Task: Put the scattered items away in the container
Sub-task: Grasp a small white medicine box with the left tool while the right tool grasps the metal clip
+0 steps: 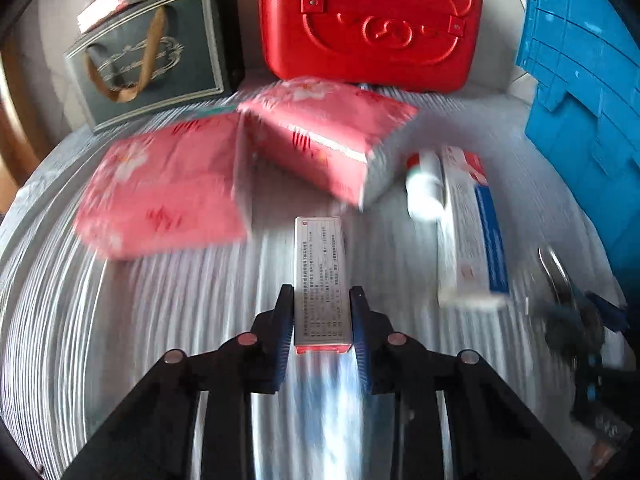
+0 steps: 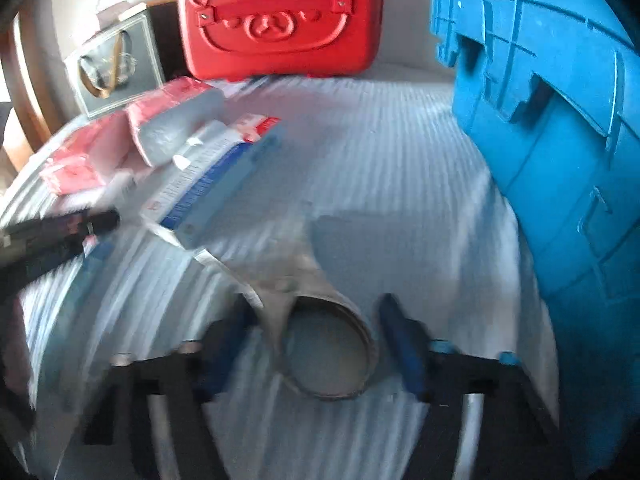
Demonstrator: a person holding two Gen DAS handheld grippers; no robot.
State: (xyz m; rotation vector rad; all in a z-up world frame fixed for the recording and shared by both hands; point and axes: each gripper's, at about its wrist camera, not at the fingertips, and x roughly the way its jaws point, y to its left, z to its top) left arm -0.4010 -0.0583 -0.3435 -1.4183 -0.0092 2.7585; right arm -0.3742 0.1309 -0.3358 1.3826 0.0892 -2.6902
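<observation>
A small white printed box (image 1: pixel 320 264) lies lengthwise on the striped cloth, and my left gripper (image 1: pixel 321 294) is shut on its near end. A grey tape roll (image 2: pixel 370 346) lies flat between the fingers of my right gripper (image 2: pixel 314 306), which is open, with a narrow gap showing on each side of the roll. The blue crate (image 1: pixel 580 80) (image 2: pixel 560 160) stands to the right. Scattered on the cloth are two pink tissue packs (image 1: pixel 160 192) (image 1: pixel 320 136), a white bottle (image 1: pixel 424 188) and a long white-and-blue box (image 1: pixel 472 232) (image 2: pixel 208 176).
A red bear-faced case (image 1: pixel 372 20) (image 2: pixel 280 16) and a dark gift bag (image 1: pixel 156 56) (image 2: pixel 116 64) stand at the back. The right gripper shows blurred at the right edge (image 1: pixel 580 320) of the left wrist view. The left gripper's dark body (image 2: pixel 60 228) shows in the right wrist view.
</observation>
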